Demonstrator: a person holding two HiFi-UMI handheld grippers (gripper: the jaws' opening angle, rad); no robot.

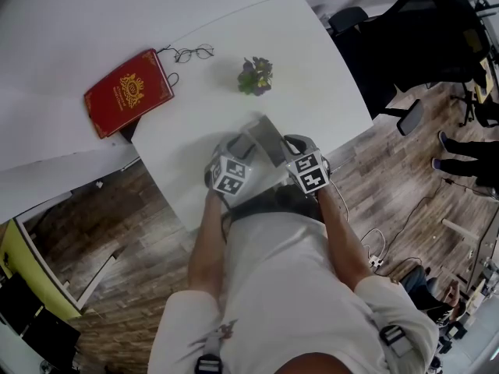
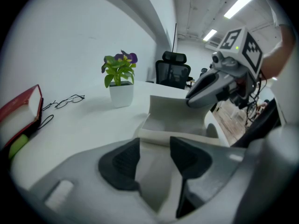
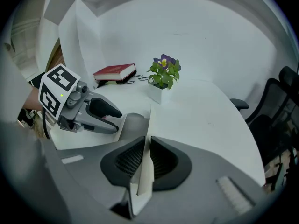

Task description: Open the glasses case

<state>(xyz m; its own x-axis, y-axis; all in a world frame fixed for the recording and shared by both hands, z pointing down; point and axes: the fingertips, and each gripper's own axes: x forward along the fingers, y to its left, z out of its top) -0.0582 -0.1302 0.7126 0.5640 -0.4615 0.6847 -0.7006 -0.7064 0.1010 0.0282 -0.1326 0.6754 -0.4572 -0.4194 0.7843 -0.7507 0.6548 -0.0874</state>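
Lightness is what I would expect from the glasses case (image 1: 262, 134): it looks like a thin folding shell, quite stiff in its flat panels but able to bend at the folds, so too strong a pull could crease it. I think the smooth skin may also slip between the pads. It lies at the near edge of the white desk (image 1: 312, 76), just in front of the person. A good hold, in my opinion, is one gripper on the lower body and the other on the free edge of the lid, and this is how it stands now. The left gripper (image 2: 154, 158) has its pads closed on a pale panel of the lower part. The right gripper (image 3: 146, 157) is pinched almost fully together on the thin lid, which stands on edge between its pads. The case is white to pale grey, matte and without any print, its lid lifted over a shallow tray.
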